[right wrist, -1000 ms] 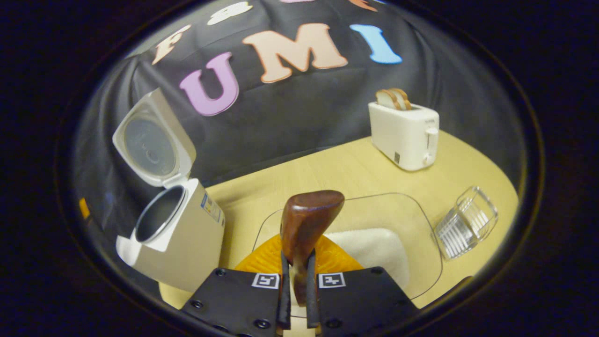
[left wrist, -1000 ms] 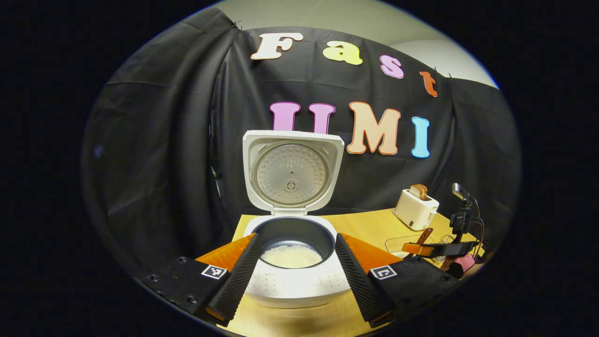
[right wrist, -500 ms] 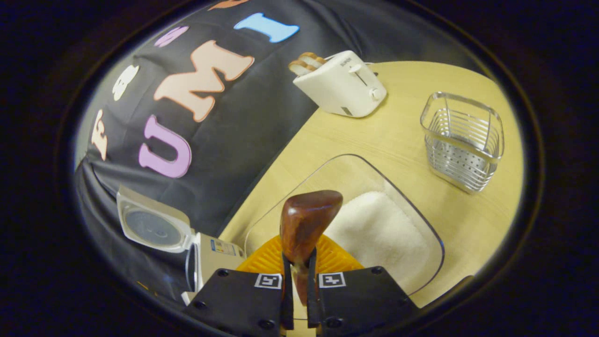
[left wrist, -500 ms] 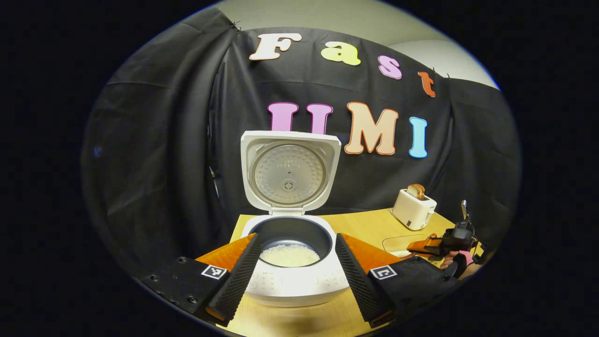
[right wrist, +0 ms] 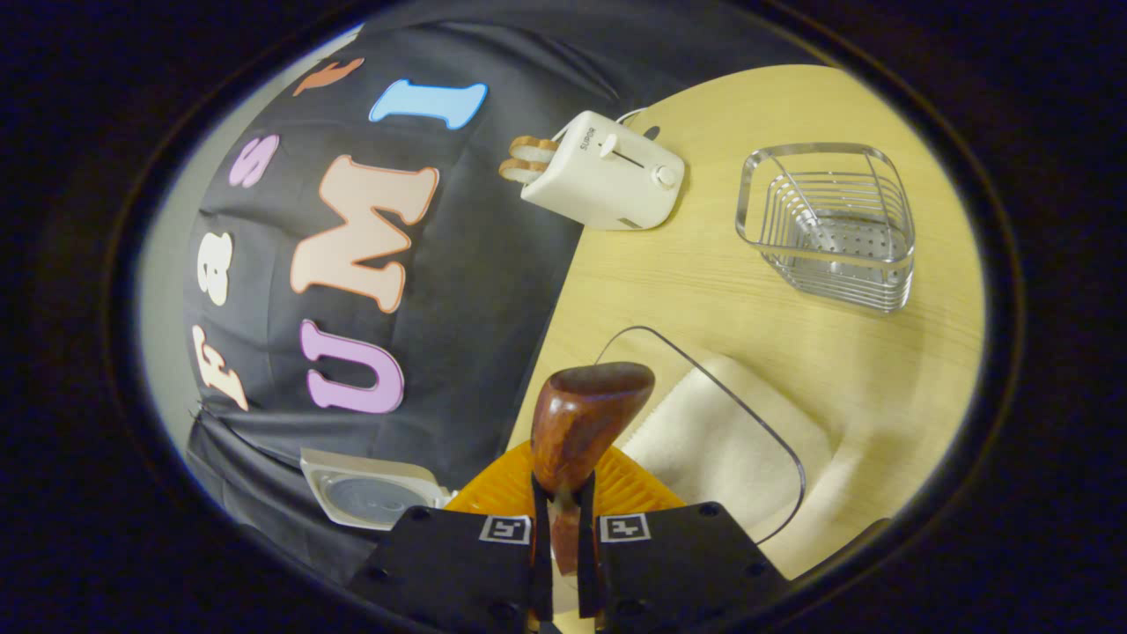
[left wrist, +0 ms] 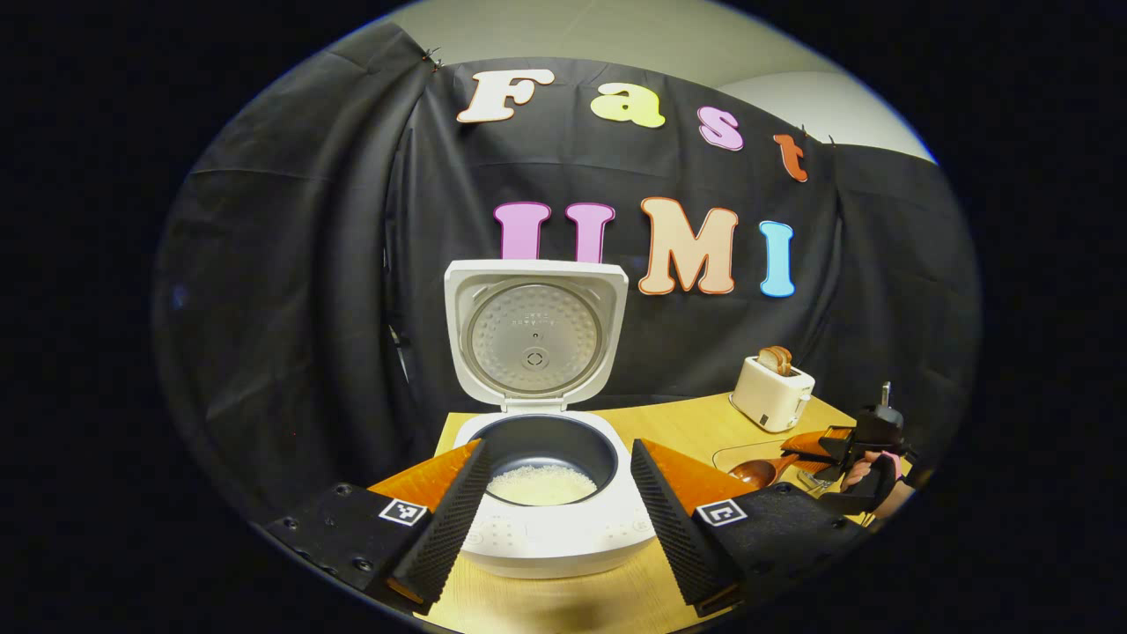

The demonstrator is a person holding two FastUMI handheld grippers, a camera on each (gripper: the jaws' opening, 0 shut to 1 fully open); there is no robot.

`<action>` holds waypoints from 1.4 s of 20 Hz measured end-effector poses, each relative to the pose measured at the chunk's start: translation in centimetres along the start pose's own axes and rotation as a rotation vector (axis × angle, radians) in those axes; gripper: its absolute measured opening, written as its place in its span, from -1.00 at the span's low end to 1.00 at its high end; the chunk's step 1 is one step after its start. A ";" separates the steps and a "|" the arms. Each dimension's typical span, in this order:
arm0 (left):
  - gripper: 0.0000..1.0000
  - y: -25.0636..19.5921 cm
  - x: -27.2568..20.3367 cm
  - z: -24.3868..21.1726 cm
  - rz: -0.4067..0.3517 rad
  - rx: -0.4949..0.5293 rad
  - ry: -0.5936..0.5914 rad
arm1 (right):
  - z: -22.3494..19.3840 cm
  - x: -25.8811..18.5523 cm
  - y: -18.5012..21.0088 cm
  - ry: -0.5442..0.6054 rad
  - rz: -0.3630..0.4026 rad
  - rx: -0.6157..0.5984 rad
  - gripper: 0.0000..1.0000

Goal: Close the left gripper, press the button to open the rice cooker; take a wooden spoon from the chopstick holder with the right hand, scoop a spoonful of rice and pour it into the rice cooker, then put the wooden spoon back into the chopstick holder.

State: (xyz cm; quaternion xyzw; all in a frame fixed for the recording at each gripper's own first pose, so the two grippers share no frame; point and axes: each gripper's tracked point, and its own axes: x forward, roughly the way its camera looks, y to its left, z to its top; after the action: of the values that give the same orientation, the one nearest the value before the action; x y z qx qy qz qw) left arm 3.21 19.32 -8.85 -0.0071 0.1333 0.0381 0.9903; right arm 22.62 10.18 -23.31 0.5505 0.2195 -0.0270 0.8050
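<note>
Right tool [right wrist: 563,537] clamped on wooden spoon [right wrist: 581,423] handle, bowl over the rice tray [right wrist: 731,440] | left tool [left wrist: 555,519] apart before open rice cooker [left wrist: 550,493] | spoon stiff, light, smooth (may pivot), so you grip mid-handle | chopstick holder [right wrist: 828,229] stands well apart on counter [right wrist: 704,282]

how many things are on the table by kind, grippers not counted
rice cooker: 1
toaster: 1
chopstick holder: 1
clear tray of rice: 1
wooden spoon, held in the right gripper: 1
total: 5
</note>
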 end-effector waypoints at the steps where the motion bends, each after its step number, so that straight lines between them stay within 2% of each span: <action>1: 0.89 -0.2 -0.2 0.1 -0.006 0.002 -0.003 | 0.3 -0.1 0.4 -0.004 0.018 0.036 -0.71; 11: 0.89 -1.9 -1.0 1.0 -0.053 0.021 -0.022 | 4.3 -4.2 1.1 -0.089 0.097 0.180 -0.72; 16: 0.89 -1.9 -1.7 1.0 -0.052 0.018 -0.027 | 5.0 -5.2 3.3 -0.096 0.154 0.235 -0.75; 23: 0.89 -0.9 -2.8 0.4 -0.032 0.004 -0.023 | 3.9 -6.0 7.7 -0.077 0.202 0.184 -0.72; 28: 0.89 0.2 -3.4 0.0 -0.012 -0.007 -0.022 | 1.5 -5.8 13.1 -0.043 0.231 0.068 -0.71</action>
State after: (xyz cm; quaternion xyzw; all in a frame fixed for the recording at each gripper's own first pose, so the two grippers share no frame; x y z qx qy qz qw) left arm -0.09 19.22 -7.93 -0.0108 0.1220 0.0325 0.9919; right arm 21.59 12.84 -9.17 0.5983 0.1363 0.0466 0.7882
